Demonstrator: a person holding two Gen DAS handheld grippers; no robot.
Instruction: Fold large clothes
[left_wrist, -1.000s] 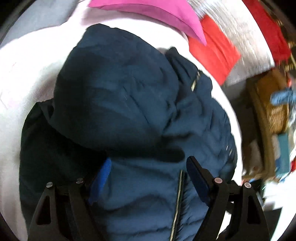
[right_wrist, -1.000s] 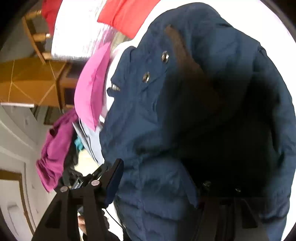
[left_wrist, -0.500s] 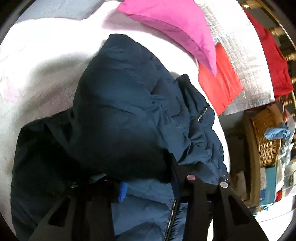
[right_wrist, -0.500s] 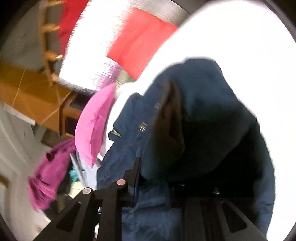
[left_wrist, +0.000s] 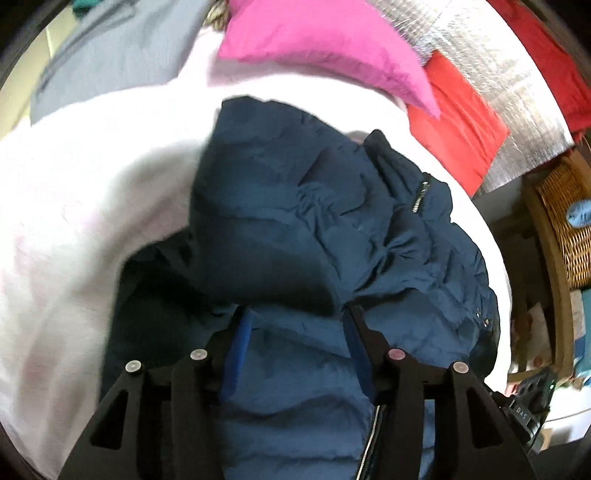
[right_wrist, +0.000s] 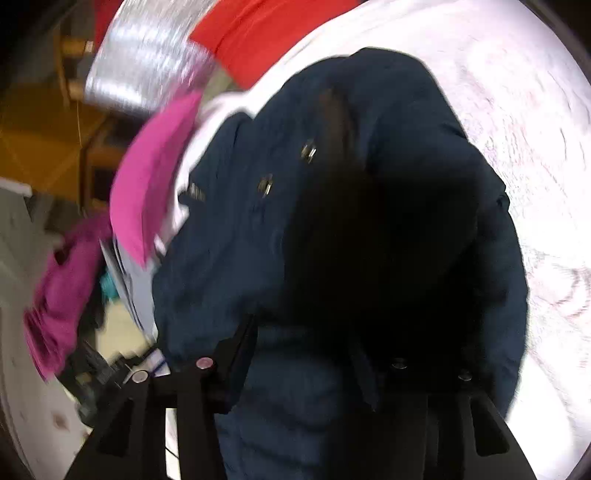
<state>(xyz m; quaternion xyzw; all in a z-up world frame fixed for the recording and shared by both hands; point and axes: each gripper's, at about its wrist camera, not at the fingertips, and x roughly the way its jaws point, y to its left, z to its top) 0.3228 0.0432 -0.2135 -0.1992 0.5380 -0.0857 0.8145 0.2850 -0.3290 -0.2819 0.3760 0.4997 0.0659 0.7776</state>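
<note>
Your left tongs (left_wrist: 295, 321) and right tongs (right_wrist: 314, 332) are both opening, half wide, over the navy jacket (left_wrist: 314, 229) bunched just ahead on the white bed (left_wrist: 74, 221), its fold barely begun and unfinished.

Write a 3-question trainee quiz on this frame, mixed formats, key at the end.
1. True or false: the pink pillow lies on top of the navy jacket.
2. Multiple choice: in the left wrist view, what lies between the left gripper fingers? A) red cloth B) jacket fabric C) a wicker basket
3. Short answer: what metal fasteners show on the jacket in the right wrist view, above the right gripper?

Key:
1. False; it sits beyond the jacket on the white cover, apart from it.
2. B; the jaws are opening around it.
3. Two snap buttons.
</note>
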